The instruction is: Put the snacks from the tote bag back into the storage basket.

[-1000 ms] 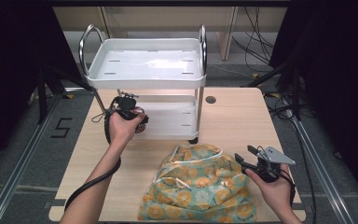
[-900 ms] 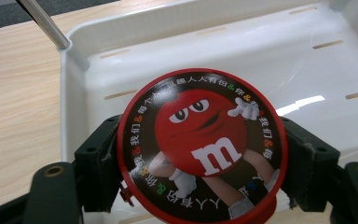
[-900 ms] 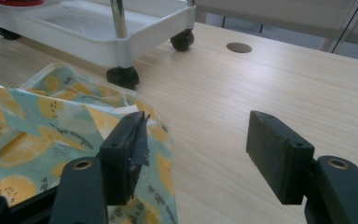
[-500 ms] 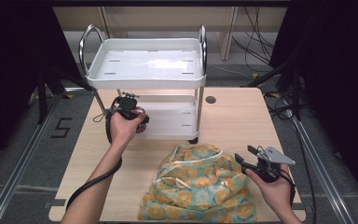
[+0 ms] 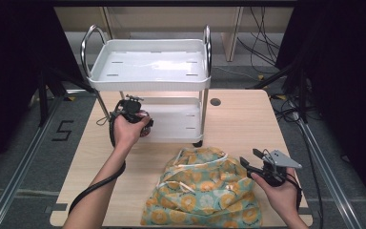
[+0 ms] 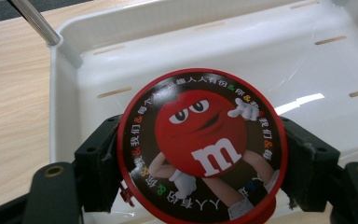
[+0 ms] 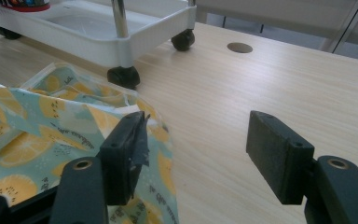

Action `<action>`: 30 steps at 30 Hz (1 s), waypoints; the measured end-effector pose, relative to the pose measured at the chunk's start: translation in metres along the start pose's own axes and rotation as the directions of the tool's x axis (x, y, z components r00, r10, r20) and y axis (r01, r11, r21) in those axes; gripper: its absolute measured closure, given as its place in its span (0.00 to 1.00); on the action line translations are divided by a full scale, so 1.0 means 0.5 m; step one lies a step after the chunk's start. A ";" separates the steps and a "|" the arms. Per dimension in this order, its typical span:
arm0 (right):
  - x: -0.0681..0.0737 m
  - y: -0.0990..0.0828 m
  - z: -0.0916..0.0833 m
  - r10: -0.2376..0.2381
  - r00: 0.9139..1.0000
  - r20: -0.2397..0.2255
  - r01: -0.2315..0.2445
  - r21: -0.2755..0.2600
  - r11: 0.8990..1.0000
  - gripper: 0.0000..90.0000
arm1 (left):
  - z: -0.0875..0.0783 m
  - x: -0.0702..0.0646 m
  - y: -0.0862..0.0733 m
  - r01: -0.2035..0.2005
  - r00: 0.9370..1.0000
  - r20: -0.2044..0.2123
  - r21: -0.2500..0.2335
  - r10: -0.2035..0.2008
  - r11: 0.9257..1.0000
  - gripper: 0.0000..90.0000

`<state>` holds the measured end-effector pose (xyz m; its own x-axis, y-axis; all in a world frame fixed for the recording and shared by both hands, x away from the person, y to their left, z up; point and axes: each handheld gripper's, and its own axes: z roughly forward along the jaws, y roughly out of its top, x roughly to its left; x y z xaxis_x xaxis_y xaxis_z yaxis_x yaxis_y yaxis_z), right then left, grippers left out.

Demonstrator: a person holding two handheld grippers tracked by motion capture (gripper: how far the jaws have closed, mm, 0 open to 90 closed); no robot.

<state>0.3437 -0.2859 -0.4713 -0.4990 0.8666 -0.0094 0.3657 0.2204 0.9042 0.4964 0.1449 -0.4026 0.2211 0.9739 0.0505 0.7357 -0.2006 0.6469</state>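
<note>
Round red candy tin (image 6: 202, 147), lid printed with a cartoon red candy character and a ring of small lettering, pinched by its rim between the two black jaws of the left hand-held gripper (image 6: 200, 172). Held just above the lower tray (image 6: 307, 70) of a small white two-tier cart (image 5: 150, 71), near that tray's front left corner; whether touching the tray floor yet, cannot tell. In the high view, left hand-held gripper (image 5: 132, 117) at about 9 o'clock of the cart's lower level, tin (image 5: 145, 131) only partly seen beside the hand.

Outward from there: cart standing on castors at the 12 o'clock side of the light wooden table (image 5: 248, 119), top tray bare and glossy, chrome handles at both ends. Yellow-and-teal lemon-print fabric bag (image 5: 205, 191) lying crumpled at 6 o'clock, open toward the cart.

Right hand-held gripper (image 5: 257, 167) at about 4 o'clock, jaws spread wide, one jaw just over the bag's edge (image 7: 158, 140), gripping nothing.

Judged progress: tin out of the bag and brought to the lower tray, well along. Left to do: setting down, releasing, drawing the gripper clear.
</note>
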 end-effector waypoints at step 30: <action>0.000 0.000 0.002 -0.001 1.000 -0.001 0.001 -0.010 1.000 0.43 | 0.017 -0.020 -0.008 0.105 0.994 0.041 0.006 -0.106 0.994 0.28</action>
<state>0.3445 -0.2856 -0.4715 -0.4999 0.8660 -0.0096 0.3574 0.2163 0.9085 0.4966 0.1351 -0.4125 0.1682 0.9845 -0.0492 0.7586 -0.0974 0.6443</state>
